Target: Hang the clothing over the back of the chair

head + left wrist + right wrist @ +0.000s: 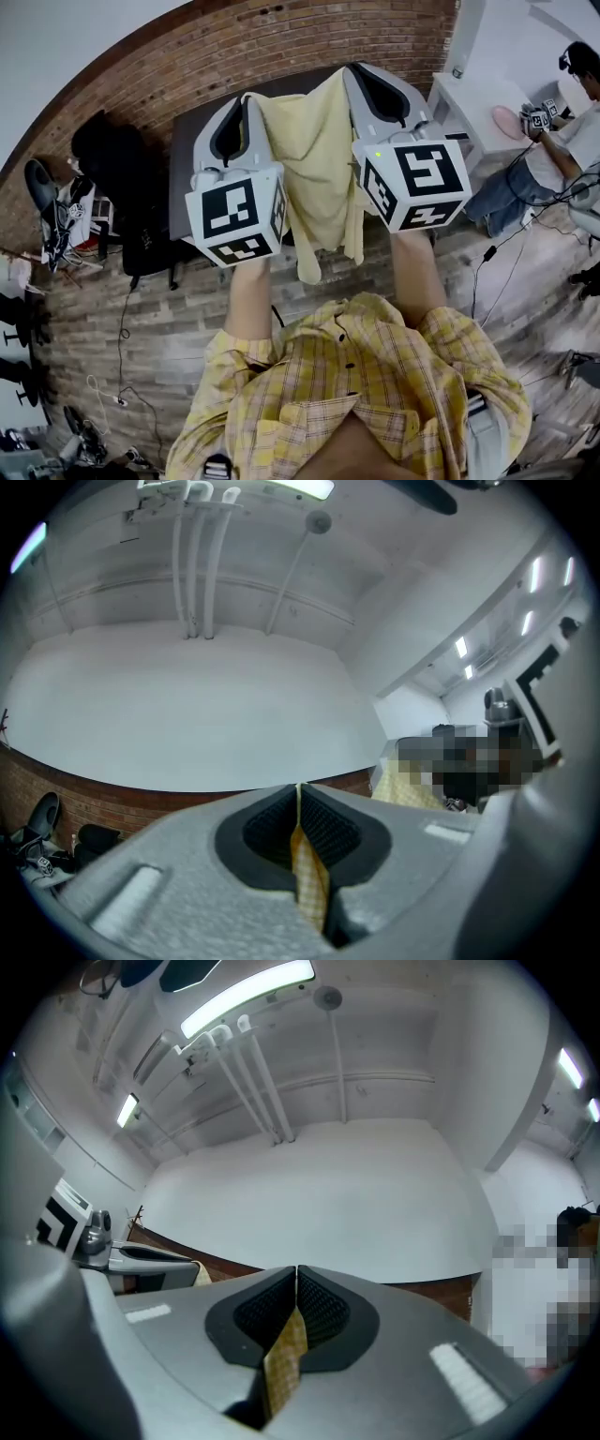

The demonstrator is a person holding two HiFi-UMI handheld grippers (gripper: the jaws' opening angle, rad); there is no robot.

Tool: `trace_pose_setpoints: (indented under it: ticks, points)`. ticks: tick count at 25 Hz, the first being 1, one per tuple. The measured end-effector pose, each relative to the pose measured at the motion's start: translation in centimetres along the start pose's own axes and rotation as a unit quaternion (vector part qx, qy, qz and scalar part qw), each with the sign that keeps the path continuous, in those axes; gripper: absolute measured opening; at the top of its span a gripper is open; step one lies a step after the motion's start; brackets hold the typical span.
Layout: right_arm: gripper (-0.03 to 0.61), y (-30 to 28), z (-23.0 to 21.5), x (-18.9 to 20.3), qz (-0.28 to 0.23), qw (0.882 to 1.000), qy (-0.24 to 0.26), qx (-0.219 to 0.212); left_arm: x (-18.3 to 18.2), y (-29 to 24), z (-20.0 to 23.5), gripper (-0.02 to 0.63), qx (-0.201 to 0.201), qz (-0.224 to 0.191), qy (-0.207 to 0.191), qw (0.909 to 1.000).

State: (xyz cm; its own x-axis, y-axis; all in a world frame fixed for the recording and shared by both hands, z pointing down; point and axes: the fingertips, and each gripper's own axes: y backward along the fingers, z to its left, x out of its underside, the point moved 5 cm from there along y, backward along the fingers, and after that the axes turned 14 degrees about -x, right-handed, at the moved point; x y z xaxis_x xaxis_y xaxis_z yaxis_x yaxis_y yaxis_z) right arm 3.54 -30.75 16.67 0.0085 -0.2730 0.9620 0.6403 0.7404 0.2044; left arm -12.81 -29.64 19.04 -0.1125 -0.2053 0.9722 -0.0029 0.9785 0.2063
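A pale yellow checked garment [314, 169] hangs in the air between my two grippers, its lower end drooping toward the wooden floor. My left gripper [246, 101] holds its left upper edge and my right gripper [350, 70] holds its right upper edge. In the left gripper view the jaws [299, 787] are shut on a strip of the yellow fabric [307, 878]. The right gripper view shows those jaws [296, 1269] likewise shut on a fold of the fabric [284, 1358]. Both grippers point slightly upward at a white wall and ceiling. A dark flat surface [187, 155] stands right behind the garment; whether it is the chair's back I cannot tell.
A black chair draped with dark items [117, 164] stands at the left by the brick wall [281, 37]. A white table [469, 94] is at the right, with a seated person [562, 141] beside it. Cables [122, 347] trail over the wooden floor.
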Motion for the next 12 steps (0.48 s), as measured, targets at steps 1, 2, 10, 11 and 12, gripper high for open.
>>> trace_pose_setpoints:
  ticks: [1,2,10,11,12]
  points:
    - [0.012,-0.3,-0.3,-0.2,0.001,1.000,0.002,-0.002,-0.2,-0.4,0.0,0.011,-0.001,0.000,-0.003,1.0000]
    - [0.012,-0.5,-0.6,-0.3,0.001,1.000,0.003,-0.003,-0.4,-0.9,-0.1,0.011,-0.002,0.000,-0.006,1.0000]
    - [0.014,-3.9,-3.1,1.0,0.019,1.000,-0.004,-0.013,0.6,-4.8,-0.4,0.011,-0.006,0.021,-0.017,0.9996]
    - [0.012,-4.3,-3.5,1.3,0.021,1.000,-0.006,-0.012,0.8,-5.4,-0.3,0.011,-0.006,0.023,-0.017,0.9996]
    - [0.013,-4.6,-3.8,1.6,0.022,1.000,-0.009,-0.011,1.0,-5.8,-0.3,0.011,-0.005,0.026,-0.016,0.9995]
